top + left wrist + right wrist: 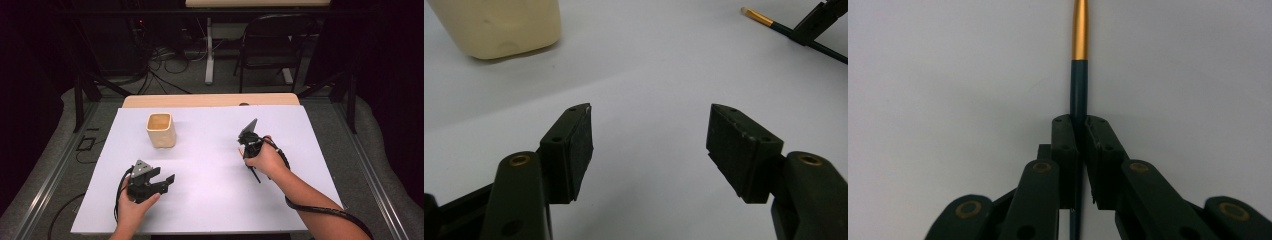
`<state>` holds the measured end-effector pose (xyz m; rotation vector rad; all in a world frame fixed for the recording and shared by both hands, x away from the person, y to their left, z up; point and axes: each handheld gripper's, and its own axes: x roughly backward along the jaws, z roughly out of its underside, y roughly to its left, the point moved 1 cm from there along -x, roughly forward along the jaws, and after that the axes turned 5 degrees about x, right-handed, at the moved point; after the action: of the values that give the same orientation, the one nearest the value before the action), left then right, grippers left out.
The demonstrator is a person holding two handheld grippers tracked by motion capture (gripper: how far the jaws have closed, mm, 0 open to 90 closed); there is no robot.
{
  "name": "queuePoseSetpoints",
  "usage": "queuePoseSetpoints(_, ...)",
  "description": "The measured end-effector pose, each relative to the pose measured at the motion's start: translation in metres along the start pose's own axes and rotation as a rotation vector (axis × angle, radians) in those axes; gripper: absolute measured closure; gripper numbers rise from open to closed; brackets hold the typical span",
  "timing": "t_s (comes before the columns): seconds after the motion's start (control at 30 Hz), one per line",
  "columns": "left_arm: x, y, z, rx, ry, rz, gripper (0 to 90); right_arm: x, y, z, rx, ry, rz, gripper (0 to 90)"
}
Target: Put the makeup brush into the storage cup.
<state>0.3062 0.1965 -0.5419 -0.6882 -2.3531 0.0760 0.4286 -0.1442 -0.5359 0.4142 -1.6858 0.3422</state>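
Right gripper point(1080, 125): jaws clamped on brush point(1079, 65), held low over table point(210, 200), right of centre. Left gripper point(649, 145): jaws wide, holding nothing. 1 cup point(161, 130) stands far left.

A: Where is free room found on the bench point(210, 200)?

B: A broad open stretch is seen between the left gripper point(167, 181) and the right gripper point(248, 159), which are set well apart.

A: What stands in the way?

B: One obstacle is noted: the cream cup point(161, 130), upright at the far left, beyond the left gripper. A thin brush point(1079, 75) is clamped in the right gripper and appears to lie low over the surface, though contact cannot be judged.
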Motion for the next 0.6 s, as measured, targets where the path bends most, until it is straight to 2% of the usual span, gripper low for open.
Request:
queuePoseSetpoints(0.23, 0.002, 0.002, 0.0, 0.01, -0.003, -0.001, 36.5, 0.005, -0.001, 0.0, 0.016, -0.005, -0.007, 83.5)
queuePoseSetpoints(0.27, 0.002, 0.003, 0.0, 0.012, -0.006, -0.002, 36.5, 0.003, -0.001, 0.0, 0.008, -0.055, -0.024, 83.5)
queuePoseSetpoints(0.3, 0.002, 0.004, 0.0, 0.019, -0.012, 0.0, 37.2, 0.006, 0.001, 0.001, -0.001, -0.067, -0.03, 83.5)
queuePoseSetpoints(0.33, 0.002, 0.004, -0.001, 0.023, -0.014, 0.001, 37.7, 0.014, -0.001, -0.001, 0.043, 0.03, 0.003, 83.5)
queuePoseSetpoints(0.37, 0.002, 0.004, -0.001, 0.023, -0.014, 0.001, 38.0, 0.014, -0.001, -0.001, 0.043, 0.03, 0.003, 83.5)
queuePoseSetpoints(0.4, 0.003, 0.004, -0.001, 0.029, -0.017, 0.006, 38.3, 0.002, 0.002, 0.004, -0.025, -0.21, -0.088, 83.5)
queuePoseSetpoints(0.43, 0.003, 0.004, -0.001, 0.038, -0.02, 0.013, 38.8, 0.006, 0.0, 0.003, 0.017, -0.167, -0.068, 83.5)
queuePoseSetpoints(0.47, 0.003, 0.004, -0.001, 0.038, -0.02, 0.013, 39.1, 0.006, 0.0, 0.003, 0.017, -0.167, -0.068, 83.5)
queuePoseSetpoints(0.5, 0.003, 0.005, -0.002, 0.037, -0.024, 0.013, 39.3, 0.022, -0.001, 0.002, 0.058, -0.006, -0.029, 83.6)
queuePoseSetpoints(0.53, 0.003, 0.005, -0.002, 0.037, -0.024, 0.013, 39.5, 0.026, -0.002, 0.002, 0.073, 0.008, -0.031, 83.5)
queuePoseSetpoints(0.57, 0.004, 0.005, -0.002, 0.039, -0.024, 0.012, 40.0, 0.028, -0.003, 0.002, 0.079, -0.007, -0.038, 83.6)
queuePoseSetpoints(0.6, 0.004, 0.006, -0.002, 0.058, -0.028, 0.019, 40.8, 0.015, 0.0, 0.006, 0.005, -0.23, -0.109, 83.6)
